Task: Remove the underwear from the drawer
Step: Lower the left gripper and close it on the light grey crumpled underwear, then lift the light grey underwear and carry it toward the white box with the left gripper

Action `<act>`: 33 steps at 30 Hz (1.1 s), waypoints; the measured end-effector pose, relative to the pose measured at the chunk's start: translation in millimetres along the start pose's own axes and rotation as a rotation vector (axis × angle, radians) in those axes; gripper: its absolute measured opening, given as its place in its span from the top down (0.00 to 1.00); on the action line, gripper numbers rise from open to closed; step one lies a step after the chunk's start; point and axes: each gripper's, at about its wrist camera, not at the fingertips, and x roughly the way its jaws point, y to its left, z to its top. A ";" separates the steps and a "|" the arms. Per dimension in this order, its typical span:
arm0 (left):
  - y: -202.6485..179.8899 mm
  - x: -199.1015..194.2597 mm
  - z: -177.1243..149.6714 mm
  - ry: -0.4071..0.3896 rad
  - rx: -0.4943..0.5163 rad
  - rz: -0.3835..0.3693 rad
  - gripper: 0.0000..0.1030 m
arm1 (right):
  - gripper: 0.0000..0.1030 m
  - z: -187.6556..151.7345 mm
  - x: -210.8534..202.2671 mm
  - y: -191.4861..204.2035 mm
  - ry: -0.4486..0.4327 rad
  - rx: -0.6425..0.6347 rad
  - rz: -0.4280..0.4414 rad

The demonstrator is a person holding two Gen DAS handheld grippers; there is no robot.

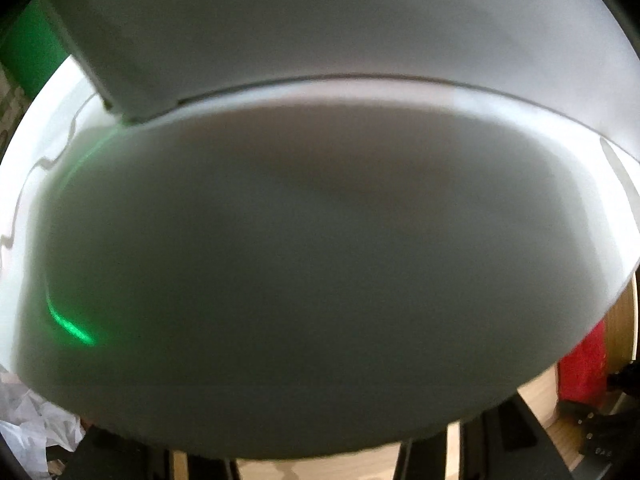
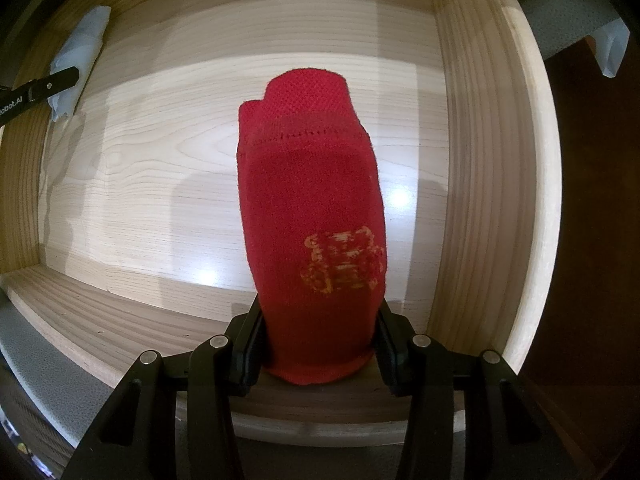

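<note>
A red rolled underwear [image 2: 312, 200] with a gold print stands on end over the pale floor of the wooden drawer [image 2: 480, 160]. My right gripper [image 2: 318, 320] points straight down and is shut on its near end. At the drawer's left wall my left gripper [image 2: 60, 80] is shut on a white cloth [image 2: 80, 48], which hangs clear of the floor. In the left wrist view that white cloth [image 1: 300, 240] fills nearly the whole picture as a blur and hides the fingertips. Only the black fingers [image 1: 492, 436] show below it, with the red underwear [image 1: 580, 364] at the right edge.
The drawer's side walls rise all around the red roll. A grey perforated fabric [image 2: 568, 28] lies outside the drawer's far right corner. Dark brown wood [image 2: 592, 240] runs along the right. Crumpled white wrapping [image 1: 28, 420] and a green object [image 1: 28, 48] sit at the left edge.
</note>
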 end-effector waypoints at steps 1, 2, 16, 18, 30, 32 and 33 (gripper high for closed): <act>0.6 0.5 0.1 0.001 -0.002 0.002 0.63 | 0.58 0.3 0.0 0.3 0.000 0.000 0.000; 1.3 0.8 0.4 0.001 -0.001 0.002 0.66 | 0.58 0.0 0.0 -0.1 0.000 0.000 0.000; -11.6 1.7 4.4 0.067 0.037 0.029 0.81 | 0.58 0.7 -0.1 0.1 0.000 -0.001 0.000; -11.5 1.2 2.4 0.081 0.037 0.037 0.81 | 0.58 0.6 0.0 -0.3 0.001 -0.002 0.000; 0.5 -2.9 -6.3 0.207 -0.027 0.024 0.82 | 0.58 1.0 0.0 -0.9 0.001 -0.003 0.000; 9.3 -9.0 -17.7 0.225 -0.031 0.024 0.82 | 0.58 1.0 0.0 -1.0 0.001 -0.004 0.000; 3.9 -8.3 -18.0 0.234 -0.031 0.024 0.82 | 0.58 1.2 -0.1 -0.9 0.001 -0.004 0.000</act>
